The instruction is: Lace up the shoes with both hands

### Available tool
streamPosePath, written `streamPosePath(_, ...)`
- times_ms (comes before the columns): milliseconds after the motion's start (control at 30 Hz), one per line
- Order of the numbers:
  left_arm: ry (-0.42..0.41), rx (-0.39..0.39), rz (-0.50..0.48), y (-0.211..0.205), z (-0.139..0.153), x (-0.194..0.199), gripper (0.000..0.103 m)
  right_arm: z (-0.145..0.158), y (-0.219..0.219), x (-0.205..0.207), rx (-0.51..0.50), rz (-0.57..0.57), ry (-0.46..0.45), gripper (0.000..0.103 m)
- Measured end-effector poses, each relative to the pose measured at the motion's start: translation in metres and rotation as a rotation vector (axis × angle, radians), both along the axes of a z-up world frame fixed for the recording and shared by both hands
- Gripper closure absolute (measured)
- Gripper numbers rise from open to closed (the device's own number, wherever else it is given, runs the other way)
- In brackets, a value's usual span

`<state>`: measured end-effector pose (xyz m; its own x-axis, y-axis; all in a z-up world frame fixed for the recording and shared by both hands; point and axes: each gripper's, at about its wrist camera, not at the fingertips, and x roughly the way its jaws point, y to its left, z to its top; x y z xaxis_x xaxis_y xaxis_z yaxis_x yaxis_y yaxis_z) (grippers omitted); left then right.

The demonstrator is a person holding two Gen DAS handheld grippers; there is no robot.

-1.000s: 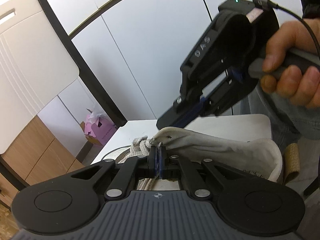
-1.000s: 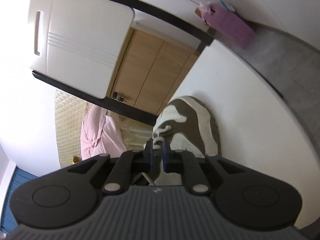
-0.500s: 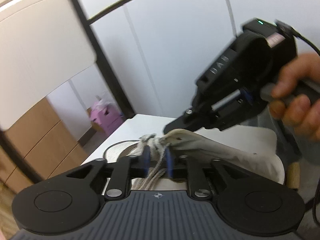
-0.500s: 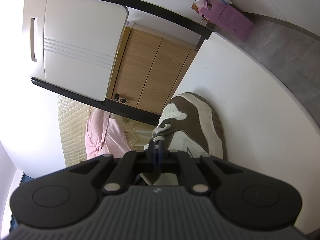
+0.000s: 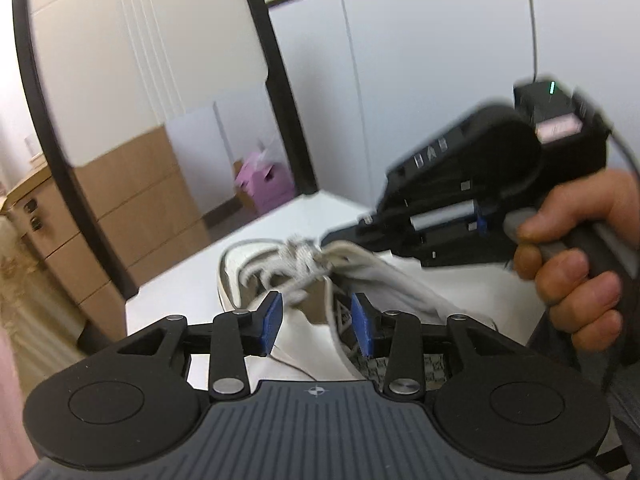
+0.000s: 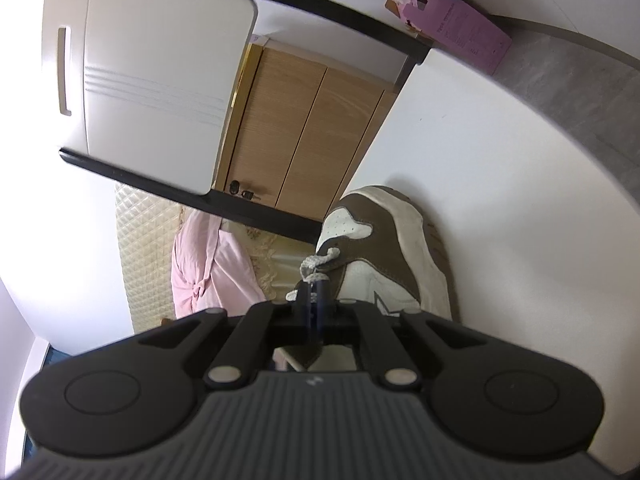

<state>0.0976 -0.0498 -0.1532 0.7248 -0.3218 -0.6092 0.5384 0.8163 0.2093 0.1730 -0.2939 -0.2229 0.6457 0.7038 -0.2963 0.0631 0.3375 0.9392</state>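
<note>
left wrist view: the left gripper (image 5: 316, 322) has its jaws opening, blue pads apart with nothing pressed between them; the shoe (image 5: 360, 280) lies on the white worktop (image 5: 180, 280) just beyond them, its laces (image 5: 300, 258) bunched at the tongue. the right gripper (image 5: 340, 238), held in a hand (image 5: 576, 264), reaches the laces.

right wrist view: the jaws are together, clamped on the grey lace (image 6: 316, 266) of the brown-and-white shoe (image 6: 384, 248).
</note>
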Motion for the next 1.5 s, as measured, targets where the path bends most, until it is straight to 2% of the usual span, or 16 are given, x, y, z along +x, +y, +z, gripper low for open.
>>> streamPosePath(133,0.042,-0.001,0.141,0.0,-0.007,0.01,0.065,0.003,0.009,0.003,-0.019,0.021,-0.013,0.1)
streamPosePath(233,0.055,0.004,0.192,0.0,-0.009,0.012,0.071,0.006,0.013,0.005,-0.039,0.037,-0.024,0.1)
streamPosePath(367,0.069,-0.005,0.254,0.001,-0.008,0.012,0.072,0.009,0.01,0.005,-0.04,0.02,-0.027,0.101)
streamPosePath(767,0.109,-0.072,0.327,0.004,-0.007,0.016,0.07,0.018,-0.03,0.01,-0.131,-0.087,-0.068,0.101)
streamPosePath(900,0.113,-0.096,0.326,0.006,-0.007,0.016,0.07,0.026,-0.033,0.009,-0.176,-0.052,-0.121,0.099)
streamPosePath(967,0.12,-0.112,0.329,0.008,-0.007,0.017,0.069,0.03,-0.036,0.005,-0.184,-0.057,-0.144,0.095)
streamPosePath(1033,0.125,-0.123,0.331,0.01,-0.007,0.017,0.068,0.029,-0.042,0.002,-0.136,-0.074,-0.134,0.091)
streamPosePath(1100,0.126,-0.126,0.333,0.01,-0.008,0.016,0.067,0.023,-0.049,-0.001,-0.034,-0.092,-0.099,0.074)
streamPosePath(1133,0.126,-0.127,0.335,0.01,-0.008,0.016,0.067,0.019,-0.052,-0.003,0.021,-0.1,-0.08,0.061)
streamPosePath(1167,0.126,-0.127,0.336,0.01,-0.008,0.016,0.066,0.016,-0.053,-0.004,0.077,-0.098,-0.063,0.055)
streamPosePath(1200,0.126,-0.127,0.338,0.01,-0.008,0.016,0.063,0.014,-0.05,-0.005,0.107,-0.079,-0.05,0.055)
streamPosePath(1267,0.129,-0.131,0.346,0.011,-0.009,0.017,0.059,0.013,-0.04,-0.006,0.117,-0.027,-0.03,0.055)
streamPosePath(1400,0.132,-0.134,0.36,0.012,-0.01,0.018,0.058,0.009,-0.017,0.0,0.09,0.026,0.0,0.056)
streamPosePath(1433,0.131,-0.135,0.362,0.011,-0.01,0.018,0.058,0.008,-0.013,0.002,0.075,0.031,0.005,0.065)
streamPosePath(1467,0.132,-0.137,0.366,0.011,-0.01,0.018,0.058,0.007,-0.009,0.005,0.059,0.033,0.011,0.086)
streamPosePath(1500,0.132,-0.139,0.369,0.011,-0.011,0.018,0.058,0.006,-0.006,0.008,0.045,0.035,0.018,0.096)
